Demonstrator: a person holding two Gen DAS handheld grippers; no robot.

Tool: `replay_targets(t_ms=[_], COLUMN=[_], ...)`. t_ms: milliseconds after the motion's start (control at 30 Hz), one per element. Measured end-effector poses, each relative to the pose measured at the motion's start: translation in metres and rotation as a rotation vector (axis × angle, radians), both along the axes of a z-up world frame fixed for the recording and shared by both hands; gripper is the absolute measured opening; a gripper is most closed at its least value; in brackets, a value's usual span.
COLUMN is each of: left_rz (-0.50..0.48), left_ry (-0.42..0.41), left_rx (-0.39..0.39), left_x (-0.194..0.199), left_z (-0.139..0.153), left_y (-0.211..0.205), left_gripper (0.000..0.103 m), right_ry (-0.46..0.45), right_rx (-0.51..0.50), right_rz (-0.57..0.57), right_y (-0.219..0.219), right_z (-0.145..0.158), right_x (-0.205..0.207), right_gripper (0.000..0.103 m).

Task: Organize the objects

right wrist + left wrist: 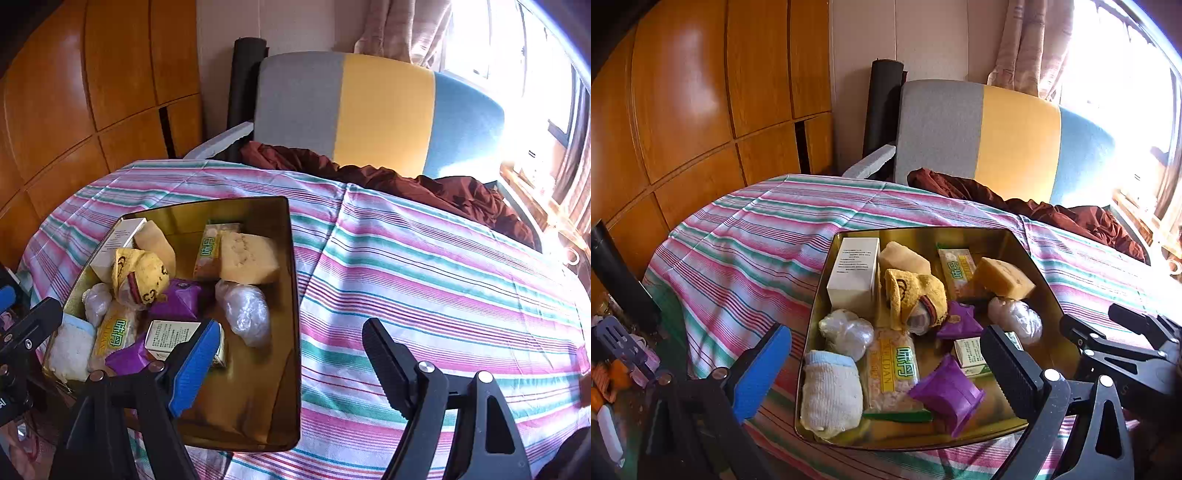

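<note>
Both pairs of jaws stand released and hold nothing; the left gripper [886,373], with its blue pad on one side and black ribbed pad on the other, gapes wide over the near half of the shallow gold-coloured metal tin [1039,280], while the right gripper [291,363] is spread with one blue finger over the tin's near right corner and the other finger over bare pink, green and white striped cloth [443,277].

Between and just beyond the left jaws, everything that appears to belong to the job already lies inside the tin: a rolled white-and-blue sock [831,395], two purple foil packets [947,393], a clear packet with a yellow label [892,369], two crumpled clear plastic bundles [846,332], a white carton [855,275], a yellow patterned cloth bundle [916,295], a tan sponge block [1003,277] and a small green-and-white box [969,352].

Beyond the right jaws the cloth shows no loose item; judging by that, gathering looks done or nearly so; perhaps only tidying inside the tin remains, and whether a lid follows cannot be told, since none is visible.
</note>
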State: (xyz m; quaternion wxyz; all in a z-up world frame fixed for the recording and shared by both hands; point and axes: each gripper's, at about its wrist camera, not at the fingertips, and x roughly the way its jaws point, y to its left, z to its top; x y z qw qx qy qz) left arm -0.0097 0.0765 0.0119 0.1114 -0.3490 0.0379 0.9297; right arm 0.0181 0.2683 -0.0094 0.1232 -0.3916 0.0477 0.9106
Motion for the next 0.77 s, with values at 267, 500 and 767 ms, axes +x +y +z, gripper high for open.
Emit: replay_targets(t_ms=[267, 500, 767], left_rz=[0.047, 0.063, 0.071], left_ry=[0.014, 0.034, 0.009], left_rx=[-0.030, -0.003, 0.005], left_x=[0.010, 0.017, 0.013], left_z=[-0.002, 0.002, -0.007], left_y=[0.003, -0.007, -0.012], left_gripper=[0.103, 0.103, 0.097], right_ry=[-0.011, -0.011, -0.008], right_rx=[0.032, 0.021, 0.032], right_rz=[-0.049, -0.008, 0.008], right_y=[0.001, -0.011, -0.018], right_z=[-0.008, -0.011, -0.008], right_x=[0.011, 0.011, 0.011], right_gripper=[0.081, 0.081, 0.081])
